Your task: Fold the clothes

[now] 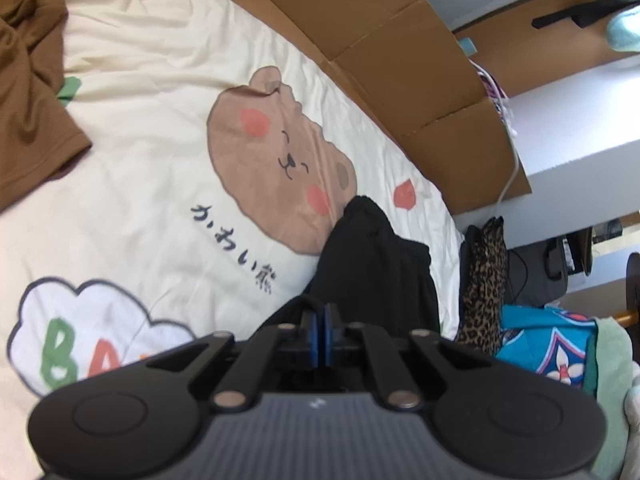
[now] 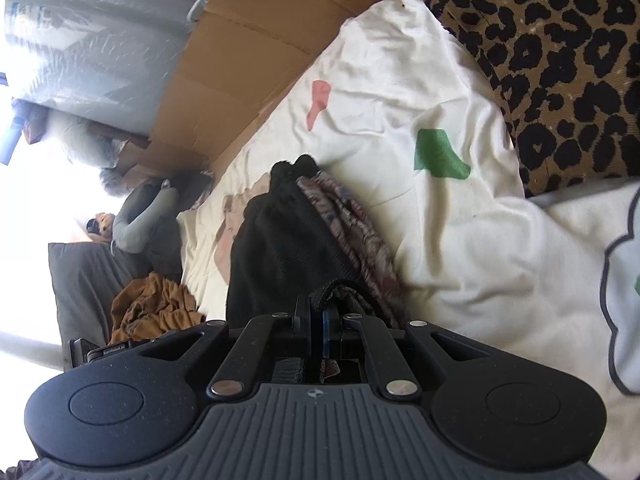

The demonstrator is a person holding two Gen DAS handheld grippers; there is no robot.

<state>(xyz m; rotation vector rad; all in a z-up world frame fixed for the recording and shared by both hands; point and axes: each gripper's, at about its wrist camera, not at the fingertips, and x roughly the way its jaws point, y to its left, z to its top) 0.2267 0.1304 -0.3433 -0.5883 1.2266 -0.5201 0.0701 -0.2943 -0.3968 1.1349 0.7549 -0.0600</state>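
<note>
On cream bedsheet w/ printed brown bear face (image 1: pixel 160 128): black knit garment (image 1: pixel 372 260), bunched, draped across sheet just below bear print, running toward camera. L gripper (image 1: pixel 320 320): blue-padded fingers pressed together, pinching black fabric edge, a dark loop of cloth rising over the tips. Brown crumpled T-shirt (image 1: pixel 32 80) at upper left of L view, lying on sheet, well apart from black garment. Flattened tan cardboard sheet (image 1: pixel 380 40) along far edge of bed. Leopard-print cloth (image 1: pixel 484 280) hanging beside bed edge, next to bright blue patterned fabric w/ flower motif (image 1: pixel 548 348).

R view: same black garment (image 2: pixel 276 240) stretched from fingertips outward over sheet (image 2: pixel 460 240), w/ grey-mauve patterned fabric layer (image 2: pixel 352 224) showing along its right side, touching it. R gripper (image 2: pixel 316 316): narrow, clamped on black hem strip; blue pad visible on one finger. Leopard-print cushion (image 2: pixel 560 80) at upper right, resting against sheet. Mustard-brown crumpled cloth (image 2: pixel 152 304) at left, near black garment, partly behind gripper body. Cardboard (image 2: pixel 240 60) again along far side. Background at left blurred; contents not identifiable.
</note>
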